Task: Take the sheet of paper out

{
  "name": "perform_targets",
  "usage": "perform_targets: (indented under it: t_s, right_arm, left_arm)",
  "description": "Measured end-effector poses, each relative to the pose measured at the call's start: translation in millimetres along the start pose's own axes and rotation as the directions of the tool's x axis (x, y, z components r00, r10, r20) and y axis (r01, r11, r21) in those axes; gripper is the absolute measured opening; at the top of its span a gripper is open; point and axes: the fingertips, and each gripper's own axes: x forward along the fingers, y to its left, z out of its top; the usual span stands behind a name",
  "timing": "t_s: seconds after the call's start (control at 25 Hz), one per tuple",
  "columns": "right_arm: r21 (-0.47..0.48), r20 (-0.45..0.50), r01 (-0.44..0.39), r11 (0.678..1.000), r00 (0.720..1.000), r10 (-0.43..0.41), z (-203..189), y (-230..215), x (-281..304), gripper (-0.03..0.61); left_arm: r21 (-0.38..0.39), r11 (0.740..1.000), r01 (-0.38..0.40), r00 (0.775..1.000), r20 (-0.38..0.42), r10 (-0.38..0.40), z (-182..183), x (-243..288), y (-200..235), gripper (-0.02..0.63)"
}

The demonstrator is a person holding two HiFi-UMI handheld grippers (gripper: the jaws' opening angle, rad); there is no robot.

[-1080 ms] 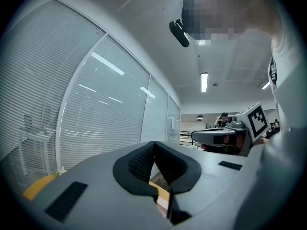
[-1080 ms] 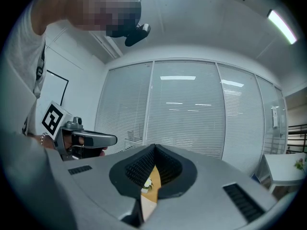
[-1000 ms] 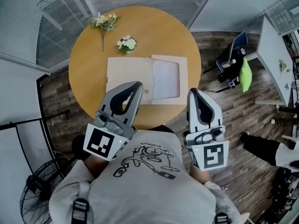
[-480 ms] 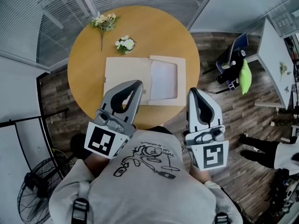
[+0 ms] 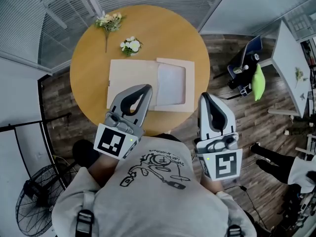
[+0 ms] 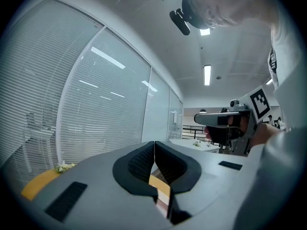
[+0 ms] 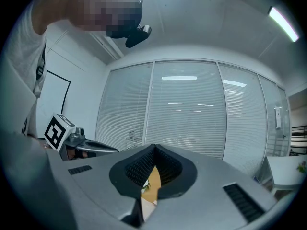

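Round wooden table (image 5: 163,28) is sitting below me, and I am holding my left gripper (image 5: 144,89) and right gripper (image 5: 204,98) level, both clenched on nothing. Just past the left tip the beige envelope (image 5: 129,75) is stretching left to right. The white sheet of paper (image 5: 172,85) is showing at its right end, between and beyond both tips, so I am judging the right gripper better placed to draw it rightward

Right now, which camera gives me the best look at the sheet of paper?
The head view: the white sheet of paper lies in plain sight inside the open cardboard folder on the round table. Both gripper views look level past shut jaws, showing only slivers of table; the sheet cannot be made out there.
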Motion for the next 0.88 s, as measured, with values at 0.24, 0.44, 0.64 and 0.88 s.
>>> perform_targets:
  t_s: [0.24, 0.44, 0.64, 0.88]
  right_arm:
    - [0.003, 0.002, -0.005, 1.0, 1.0, 0.005, 0.0, -1.8, -1.1, 0.008]
    - [0.004, 0.001, -0.011, 1.0, 1.0, 0.011, -1.3, -1.6, -1.4, 0.008]
    - [0.002, 0.001, -0.016, 1.0, 1.0, 0.016, -1.4, -2.7, -2.6, 0.008]
    - [0.001, 0.004, -0.022, 1.0, 1.0, 0.022, -1.3, -6.0, -4.4, 0.008]
  left_arm:
    - [0.001, 1.0, -0.007, 0.999, -0.037, 0.008, -17.2, 4.3, 0.8, 0.022]
    - [-0.013, 1.0, -0.013, 0.998, -0.065, 0.012, -34.2, 6.9, 3.4, 0.028]
    - [-0.009, 1.0, -0.018, 0.994, -0.106, 0.017, -61.4, 12.9, 5.5, 0.041]
    - [-0.016, 1.0, -0.021, 0.986, -0.164, 0.018, -93.2, 22.2, 6.2, 0.048]
